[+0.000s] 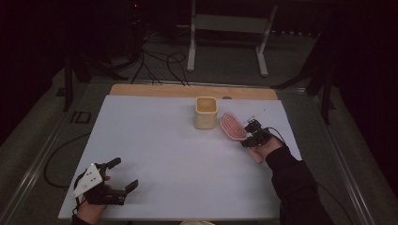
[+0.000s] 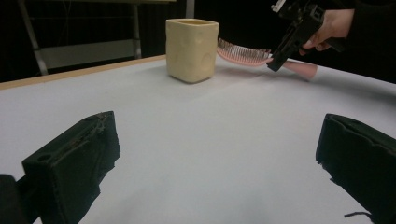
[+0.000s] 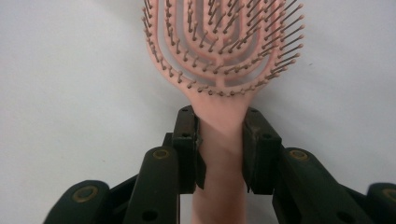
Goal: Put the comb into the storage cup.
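Right gripper clamped on the brush handle, right of centre, beside the cup. Left gripper open, idle, lower left. Grasp done; placing in the cup likely remains.

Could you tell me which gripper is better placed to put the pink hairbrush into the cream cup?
Right. The right gripper is clamped on the hairbrush handle beside the cup; the left gripper rests open and far off.
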`<state>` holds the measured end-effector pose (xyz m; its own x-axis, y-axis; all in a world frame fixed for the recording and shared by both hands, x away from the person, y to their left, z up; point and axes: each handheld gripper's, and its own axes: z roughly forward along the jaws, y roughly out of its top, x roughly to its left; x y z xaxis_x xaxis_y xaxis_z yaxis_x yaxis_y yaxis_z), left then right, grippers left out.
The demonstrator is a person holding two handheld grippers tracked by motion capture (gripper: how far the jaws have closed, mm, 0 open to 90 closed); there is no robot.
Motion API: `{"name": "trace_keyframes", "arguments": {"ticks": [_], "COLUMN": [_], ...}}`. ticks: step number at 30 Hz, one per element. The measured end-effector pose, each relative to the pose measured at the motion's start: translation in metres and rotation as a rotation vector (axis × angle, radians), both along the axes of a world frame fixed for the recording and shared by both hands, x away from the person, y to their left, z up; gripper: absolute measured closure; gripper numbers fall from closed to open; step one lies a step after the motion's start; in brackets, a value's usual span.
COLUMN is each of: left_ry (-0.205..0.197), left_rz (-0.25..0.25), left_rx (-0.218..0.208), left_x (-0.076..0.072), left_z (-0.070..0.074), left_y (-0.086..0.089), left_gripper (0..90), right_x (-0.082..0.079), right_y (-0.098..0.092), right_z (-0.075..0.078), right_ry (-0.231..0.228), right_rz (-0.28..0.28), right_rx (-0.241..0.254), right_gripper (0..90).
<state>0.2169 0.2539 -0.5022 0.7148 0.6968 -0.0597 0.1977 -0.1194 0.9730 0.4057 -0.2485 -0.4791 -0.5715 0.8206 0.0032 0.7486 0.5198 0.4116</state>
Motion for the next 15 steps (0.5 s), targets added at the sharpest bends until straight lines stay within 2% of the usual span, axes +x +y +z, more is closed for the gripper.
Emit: {"name": "trace_keyframes", "arguments": {"ticks": [8, 11, 12, 15], "left_ry": [0.002, 0.002, 0.002, 0.003], "left_rz": [0.000, 0.001, 0.000, 0.000], "left_rx": [-0.001, -0.005, -0.004, -0.002], "left_x": [0.000, 0.000, 0.000, 0.000], "left_z": [0.000, 0.000, 0.000, 0.000], "left_y": [0.000, 0.000, 0.000, 0.000], "left_gripper": [0.2, 0.2, 0.1, 0.2], "right_x": [-0.010, -0.011, -0.018, -0.024], "right_y": [-0.007, -0.007, -0.010, -0.011], "right_z": [0.013, 0.013, 0.018, 0.021], "right_ry": [-0.053, -0.061, -0.085, -0.097], "right_rz": [-0.015, -0.014, -0.016, -0.008], "right_rx": [0.067, 0.071, 0.099, 0.124], "right_gripper": [70.3, 70.3, 70.3, 70.3]}}
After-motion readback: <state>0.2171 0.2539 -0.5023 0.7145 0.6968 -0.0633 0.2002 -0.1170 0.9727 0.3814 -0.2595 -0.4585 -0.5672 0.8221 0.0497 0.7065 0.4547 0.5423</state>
